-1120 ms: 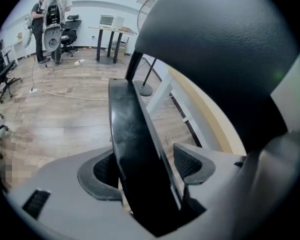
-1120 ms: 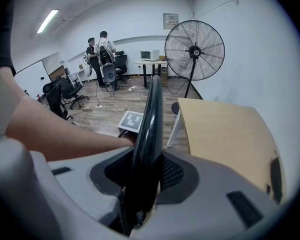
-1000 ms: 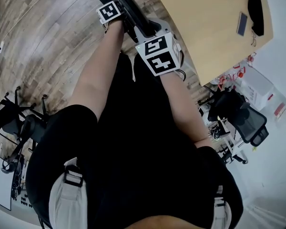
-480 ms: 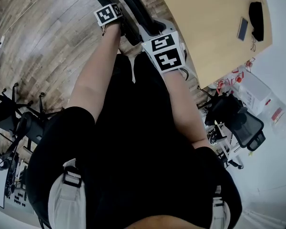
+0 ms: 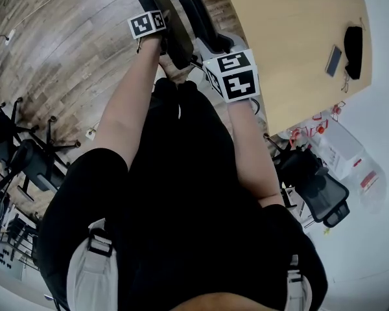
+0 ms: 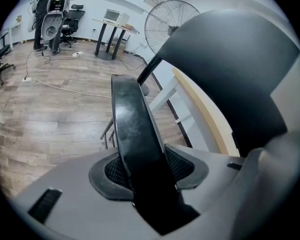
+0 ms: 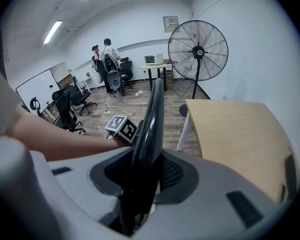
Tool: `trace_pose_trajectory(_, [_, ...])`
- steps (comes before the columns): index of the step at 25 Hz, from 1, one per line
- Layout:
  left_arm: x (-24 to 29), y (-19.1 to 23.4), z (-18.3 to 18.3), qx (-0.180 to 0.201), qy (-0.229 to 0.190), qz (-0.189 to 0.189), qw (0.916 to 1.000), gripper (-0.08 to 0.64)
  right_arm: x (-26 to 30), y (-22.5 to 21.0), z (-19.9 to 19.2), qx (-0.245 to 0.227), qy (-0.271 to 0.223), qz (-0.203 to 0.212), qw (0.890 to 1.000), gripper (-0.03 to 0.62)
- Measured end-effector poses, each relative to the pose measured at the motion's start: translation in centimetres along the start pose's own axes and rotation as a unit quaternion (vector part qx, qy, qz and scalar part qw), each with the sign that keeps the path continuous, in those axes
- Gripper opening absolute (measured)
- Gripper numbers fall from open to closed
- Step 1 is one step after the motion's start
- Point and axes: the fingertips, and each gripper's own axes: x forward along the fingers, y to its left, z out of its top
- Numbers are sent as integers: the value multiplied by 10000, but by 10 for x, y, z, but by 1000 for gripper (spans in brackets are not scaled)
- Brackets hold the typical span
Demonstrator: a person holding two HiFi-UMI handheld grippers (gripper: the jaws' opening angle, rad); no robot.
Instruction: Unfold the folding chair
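The black folding chair stands on the brown wooden floor, just beside the left edge of the light wooden table. The left gripper has just been closing its tongs, and now they pinch a thin black edge of the chair. The right gripper has its tongs narrow, and they hold another thin black edge of the chair tight
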Motion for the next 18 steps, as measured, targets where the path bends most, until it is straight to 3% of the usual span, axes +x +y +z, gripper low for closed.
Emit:
trace_pose_trajectory(7, [-11,15,-2,-12,-188,-101,9998,190,3,26,3,-201,-187,433,9987,124])
trace_pose_trajectory(18, [-33,74,-16,-267,-68,-296,9992,193,15,39,0,-97,-115,212,9997,124])
